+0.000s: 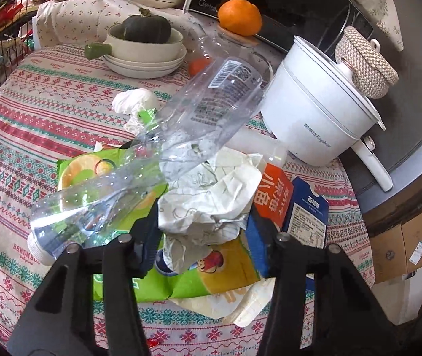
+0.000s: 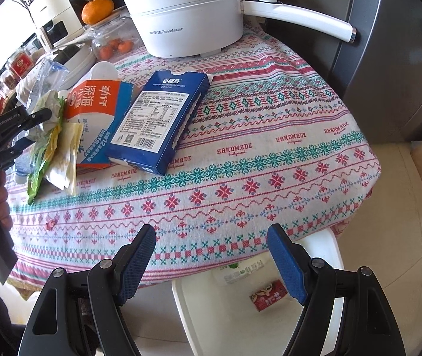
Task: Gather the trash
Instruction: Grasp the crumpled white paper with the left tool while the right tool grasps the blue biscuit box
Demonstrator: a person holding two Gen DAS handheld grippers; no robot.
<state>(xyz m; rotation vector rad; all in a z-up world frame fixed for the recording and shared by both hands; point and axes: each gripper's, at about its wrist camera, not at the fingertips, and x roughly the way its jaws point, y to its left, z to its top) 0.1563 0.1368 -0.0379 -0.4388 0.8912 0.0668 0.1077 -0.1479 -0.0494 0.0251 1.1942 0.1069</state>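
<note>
Below our right gripper [image 2: 211, 262], whose jaws stand released and empty, a white bin [image 2: 199, 320] holds a red packet [image 2: 268, 294] and a green-labelled wrapper [image 2: 240, 270]. Our left gripper [image 1: 208, 237] grasps crumpled paper [image 1: 211, 198]; beyond it a clear bottle [image 1: 199, 118] tilts up-right. The blue box [image 2: 157, 118] lies flat on the desk [image 2: 270, 154], long axis pointing away. The pot [image 2: 187, 23] reads "Royalstar".

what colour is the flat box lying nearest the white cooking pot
Dark blue with a white label panel, the flat box shows best in the right wrist view.
</note>
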